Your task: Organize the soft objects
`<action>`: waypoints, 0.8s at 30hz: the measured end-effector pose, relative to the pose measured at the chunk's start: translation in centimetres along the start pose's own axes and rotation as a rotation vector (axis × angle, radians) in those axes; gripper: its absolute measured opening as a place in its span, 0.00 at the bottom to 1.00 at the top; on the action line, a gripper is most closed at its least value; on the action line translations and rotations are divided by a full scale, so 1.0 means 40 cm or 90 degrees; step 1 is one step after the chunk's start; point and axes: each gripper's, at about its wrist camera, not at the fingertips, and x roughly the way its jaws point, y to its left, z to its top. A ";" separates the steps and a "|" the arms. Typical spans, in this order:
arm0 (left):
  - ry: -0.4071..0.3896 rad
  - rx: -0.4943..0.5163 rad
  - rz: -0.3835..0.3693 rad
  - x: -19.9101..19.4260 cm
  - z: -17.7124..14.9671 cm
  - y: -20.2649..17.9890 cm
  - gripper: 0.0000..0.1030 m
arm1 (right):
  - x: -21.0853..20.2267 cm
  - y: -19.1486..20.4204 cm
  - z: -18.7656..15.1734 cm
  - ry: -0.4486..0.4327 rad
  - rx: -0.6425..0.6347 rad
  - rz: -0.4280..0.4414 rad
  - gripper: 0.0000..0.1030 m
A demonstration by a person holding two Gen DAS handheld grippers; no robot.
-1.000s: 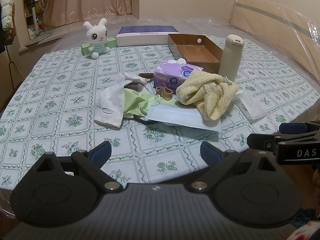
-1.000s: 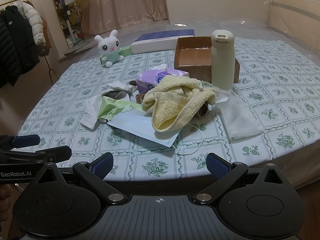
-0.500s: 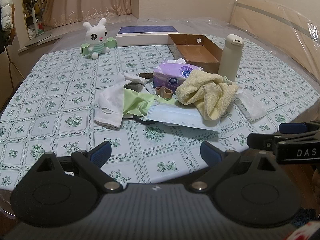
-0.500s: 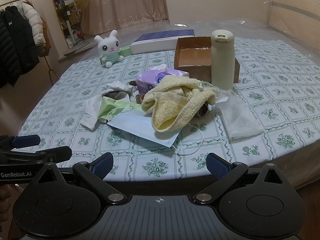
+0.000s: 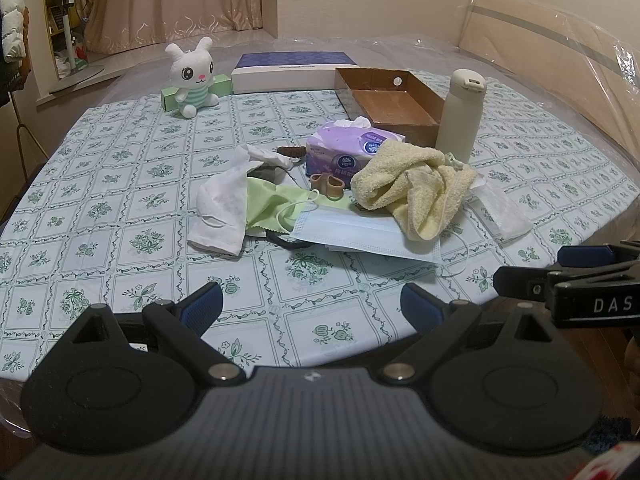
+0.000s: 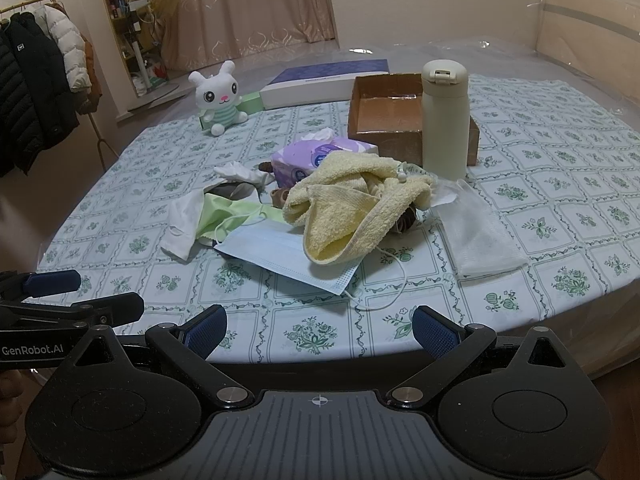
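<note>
- left wrist view: left gripper (image 5: 310,307) gapes wide over the near table (image 5: 100,216) edge, holding nothing.
- yellow towel (image 5: 416,188) sits mid-table; white cloth (image 5: 224,212) and green cloth (image 5: 272,204) lie left of it, blue mask (image 5: 360,232) under it, purple tissue pack (image 5: 348,152) behind.
- right of the towel, right gripper (image 6: 320,332), marked "das", is spread wide and empty.

Towel (image 5: 416,188) atop mask (image 5: 360,232), cloths (image 5: 224,208) left, box (image 5: 392,100) and flask (image 5: 460,116) behind
</note>
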 end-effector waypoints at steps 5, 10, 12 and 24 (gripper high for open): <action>0.000 0.000 -0.001 0.000 0.000 0.000 0.92 | -0.001 0.000 0.000 0.000 0.000 0.000 0.96; 0.000 0.000 0.000 0.000 0.000 0.000 0.92 | -0.002 0.001 0.000 0.000 0.000 0.000 0.96; 0.000 0.000 0.000 0.000 0.000 0.000 0.92 | -0.003 0.001 0.001 0.000 0.000 0.000 0.96; 0.001 0.000 0.000 0.000 -0.001 0.000 0.92 | 0.000 -0.002 -0.002 -0.001 0.001 0.000 0.96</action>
